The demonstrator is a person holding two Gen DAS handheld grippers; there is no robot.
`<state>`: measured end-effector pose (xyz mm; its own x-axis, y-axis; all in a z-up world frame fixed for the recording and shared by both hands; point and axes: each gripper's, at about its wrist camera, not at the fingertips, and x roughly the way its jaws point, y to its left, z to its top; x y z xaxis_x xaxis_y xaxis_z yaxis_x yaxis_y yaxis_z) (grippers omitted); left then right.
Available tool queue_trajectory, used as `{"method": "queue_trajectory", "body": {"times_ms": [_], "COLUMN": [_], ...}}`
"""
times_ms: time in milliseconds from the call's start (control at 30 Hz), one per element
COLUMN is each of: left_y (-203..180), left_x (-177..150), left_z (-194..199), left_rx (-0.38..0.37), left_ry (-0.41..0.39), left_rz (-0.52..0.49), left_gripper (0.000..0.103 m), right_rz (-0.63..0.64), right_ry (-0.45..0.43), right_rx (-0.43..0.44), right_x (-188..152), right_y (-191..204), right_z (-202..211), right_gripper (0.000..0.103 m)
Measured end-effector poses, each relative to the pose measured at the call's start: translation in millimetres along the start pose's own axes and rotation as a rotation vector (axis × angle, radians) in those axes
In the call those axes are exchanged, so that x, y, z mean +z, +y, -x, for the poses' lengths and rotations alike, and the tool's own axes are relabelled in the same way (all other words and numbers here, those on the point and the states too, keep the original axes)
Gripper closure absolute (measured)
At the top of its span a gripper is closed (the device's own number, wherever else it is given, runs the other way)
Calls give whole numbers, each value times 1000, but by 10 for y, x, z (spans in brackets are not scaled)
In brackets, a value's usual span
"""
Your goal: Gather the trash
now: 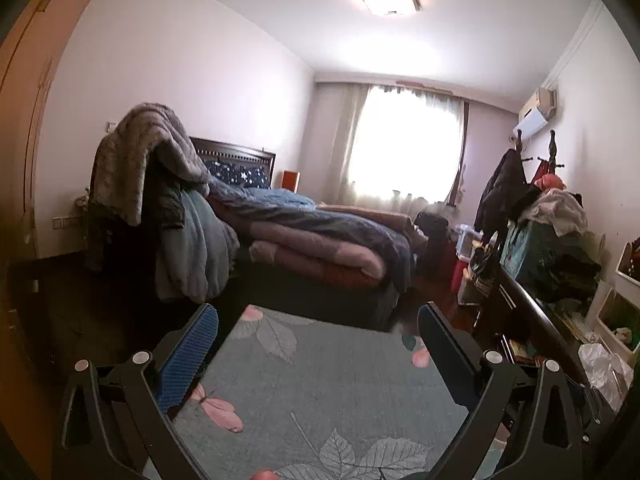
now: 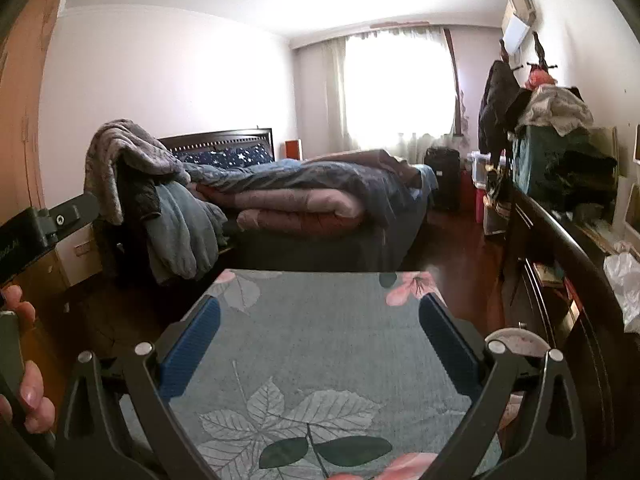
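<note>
My left gripper point(image 1: 318, 312) stands open above a table covered with a grey-green cloth point(image 1: 320, 380) printed with leaves and pink flowers; nothing lies between its blue pads. My right gripper point(image 2: 320, 302) is also open and empty over the same cloth point(image 2: 320, 344). A crumpled white plastic bag point(image 1: 604, 368) lies on the dark dresser to the right, also seen as the white bag point(image 2: 624, 280) in the right wrist view. Both grippers are well apart from it. A hand point(image 2: 24, 360) holding the left gripper's body shows at the left edge.
An unmade bed point(image 2: 304, 192) with piled quilts fills the middle of the room. A long dark dresser point(image 2: 560, 264) stacked with clothes runs along the right wall. A black suitcase point(image 2: 442, 176) stands by the window. A round pale object point(image 2: 516, 340) sits beside the table's right edge.
</note>
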<state>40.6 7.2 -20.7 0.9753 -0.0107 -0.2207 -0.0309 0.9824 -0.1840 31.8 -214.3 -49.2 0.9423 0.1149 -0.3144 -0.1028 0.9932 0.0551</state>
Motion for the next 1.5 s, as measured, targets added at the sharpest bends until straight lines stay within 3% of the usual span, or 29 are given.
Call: {"method": "queue_trajectory", "body": {"times_ms": [333,700,1500], "left_y": [58,87,-89], "left_x": [122,160,181], "left_z": [286,419,555], "left_rx": [-22,-55,-82], "left_ry": [-66,-83,-125], "left_rz": [28,40,20], "left_gripper": [4,4,4], "right_rz": [35,41,28], "right_ry": [-52,-64,-92], "right_rx": [21,42,-2], "right_x": [54,24,18], "right_y": [203,280,232], "right_z": [295,444,662], "right_gripper": [3,3,3]}}
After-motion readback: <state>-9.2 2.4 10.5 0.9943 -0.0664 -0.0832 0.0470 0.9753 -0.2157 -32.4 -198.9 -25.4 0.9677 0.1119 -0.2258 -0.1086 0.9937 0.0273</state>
